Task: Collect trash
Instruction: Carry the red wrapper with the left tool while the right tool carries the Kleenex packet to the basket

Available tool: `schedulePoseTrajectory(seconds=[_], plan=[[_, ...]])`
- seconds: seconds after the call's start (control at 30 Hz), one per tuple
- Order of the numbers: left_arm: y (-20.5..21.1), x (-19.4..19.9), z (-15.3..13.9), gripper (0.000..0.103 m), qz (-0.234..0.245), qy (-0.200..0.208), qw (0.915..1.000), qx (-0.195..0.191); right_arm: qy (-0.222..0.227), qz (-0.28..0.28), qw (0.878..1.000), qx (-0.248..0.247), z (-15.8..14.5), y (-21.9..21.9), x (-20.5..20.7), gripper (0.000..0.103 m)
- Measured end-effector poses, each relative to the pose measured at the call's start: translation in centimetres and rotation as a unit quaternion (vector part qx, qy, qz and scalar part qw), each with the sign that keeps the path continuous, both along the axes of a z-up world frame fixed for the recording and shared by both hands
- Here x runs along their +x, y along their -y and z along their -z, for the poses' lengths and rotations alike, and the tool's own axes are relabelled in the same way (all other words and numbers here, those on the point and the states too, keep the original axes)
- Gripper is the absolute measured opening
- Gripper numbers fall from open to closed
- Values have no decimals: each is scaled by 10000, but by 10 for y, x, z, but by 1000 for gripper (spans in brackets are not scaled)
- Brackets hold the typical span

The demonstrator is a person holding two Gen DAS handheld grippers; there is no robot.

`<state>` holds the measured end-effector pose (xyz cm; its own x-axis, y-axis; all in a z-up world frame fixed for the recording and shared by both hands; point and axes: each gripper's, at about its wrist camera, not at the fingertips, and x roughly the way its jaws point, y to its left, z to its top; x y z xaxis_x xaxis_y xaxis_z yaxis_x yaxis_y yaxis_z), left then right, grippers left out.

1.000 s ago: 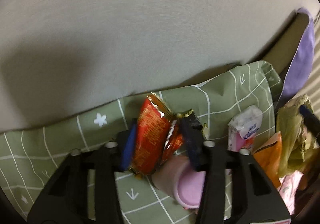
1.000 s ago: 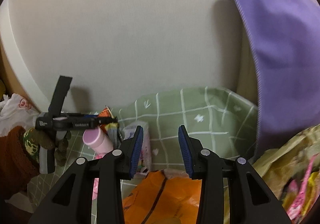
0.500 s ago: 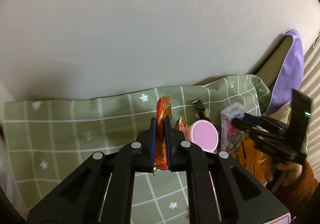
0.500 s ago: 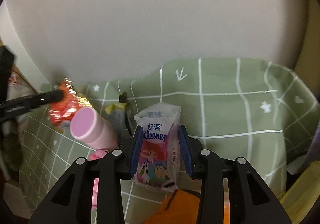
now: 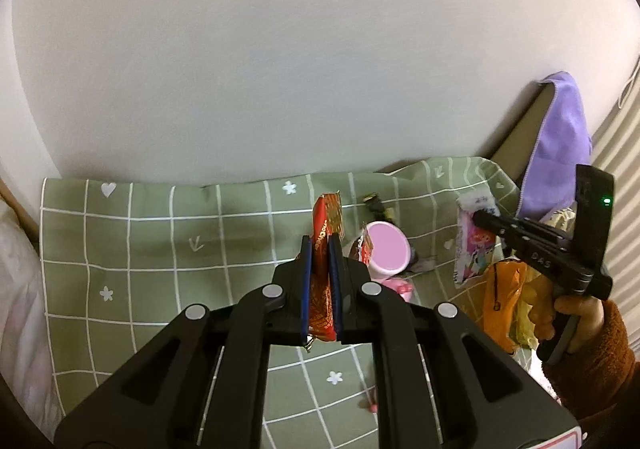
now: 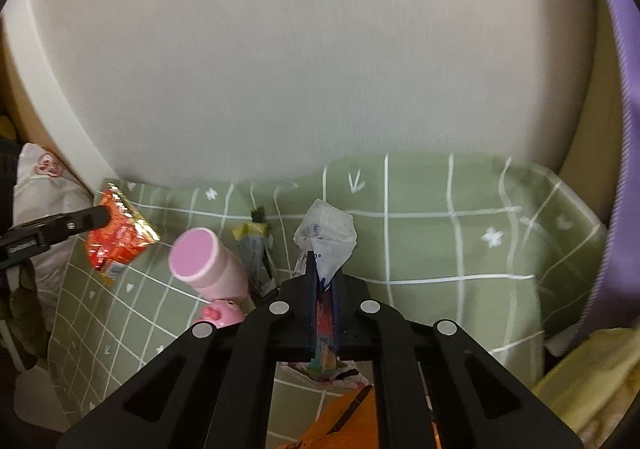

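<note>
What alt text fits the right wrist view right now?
The right tongs are shut on a tissue pack, pinched over a green grid cloth. To the left lie a pink bottle and a dark wrapper; at far left the left tongs grip a red wrapper.

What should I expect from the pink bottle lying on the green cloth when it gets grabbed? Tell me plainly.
The pink bottle lies on its side and looks round, so it will probably roll if nudged. Its smooth plastic may slip between narrow pads. It looks rigid, unlike the crinkled wrappers beside it, so it likely won't crush.
</note>
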<state>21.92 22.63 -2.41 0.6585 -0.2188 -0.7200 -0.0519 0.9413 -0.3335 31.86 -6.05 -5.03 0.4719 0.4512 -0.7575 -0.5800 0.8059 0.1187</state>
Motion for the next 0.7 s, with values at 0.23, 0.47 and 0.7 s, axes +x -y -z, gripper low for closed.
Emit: schedulePoseTrajectory(seconds=[0.23, 0.47, 0.7], plan=[[27, -10, -16, 8, 378, 251, 9990, 27, 435, 207, 9986, 214, -40, 21, -28, 7], [45, -20, -35, 8, 532, 543, 9971, -23, 754, 430, 9957, 315, -71, 46, -50, 7], [60, -29, -58, 8, 685, 834, 9942, -41, 1073, 603, 9913, 469, -100, 71, -70, 7]])
